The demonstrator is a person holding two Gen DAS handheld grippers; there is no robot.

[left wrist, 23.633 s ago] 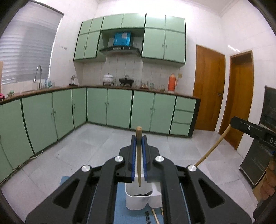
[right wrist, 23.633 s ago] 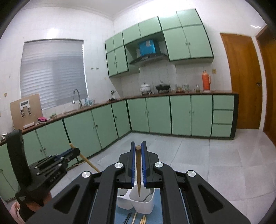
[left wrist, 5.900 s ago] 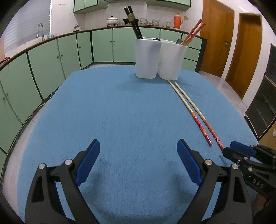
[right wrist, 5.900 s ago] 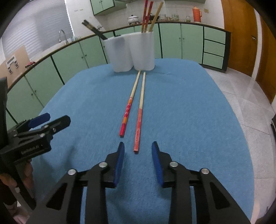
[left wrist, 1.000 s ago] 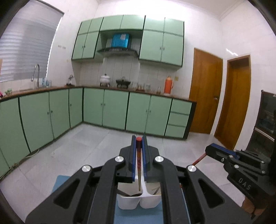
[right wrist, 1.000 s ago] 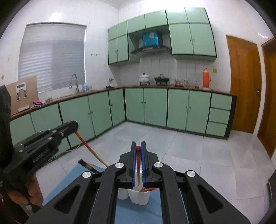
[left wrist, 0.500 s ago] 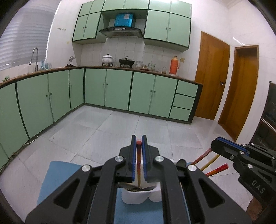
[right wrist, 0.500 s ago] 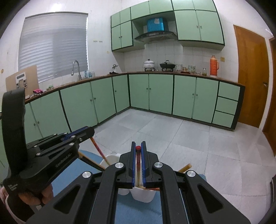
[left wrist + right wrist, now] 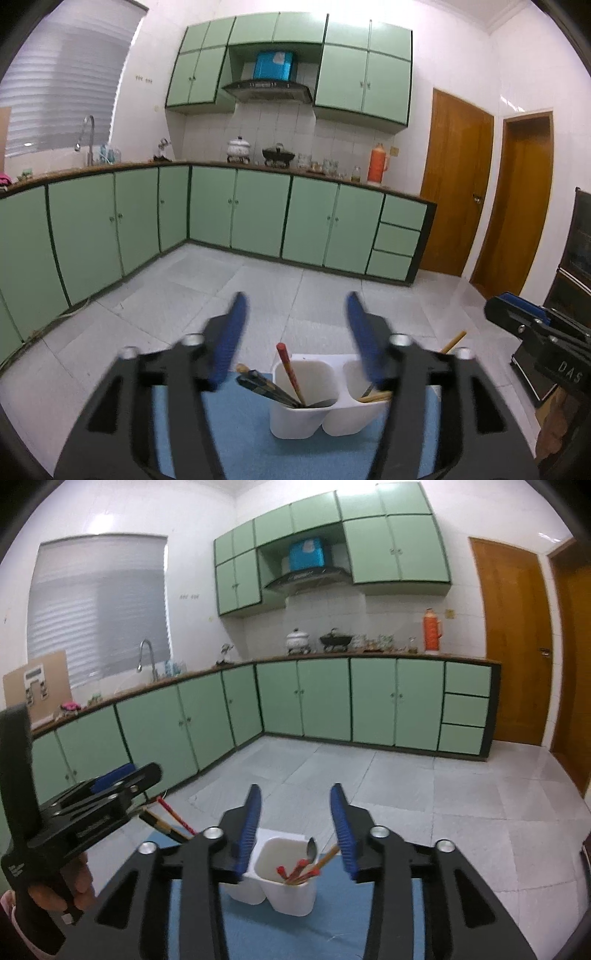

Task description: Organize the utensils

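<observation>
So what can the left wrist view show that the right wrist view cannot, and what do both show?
Only the left wrist view: the dark cabinet at the right edge, the right gripper from the side, and the second door in full.
Only the right wrist view: the spoon, the cardboard piece by the window, the hand holding the left gripper.
Both: the white holder with chopsticks on the blue mat, green cupboards, orange flask; both grippers' jaws are opening, with nothing between them.

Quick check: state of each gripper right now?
Left gripper: jaws opening, nothing between them; above the holder.
Right gripper: jaws opening, nothing held.
</observation>
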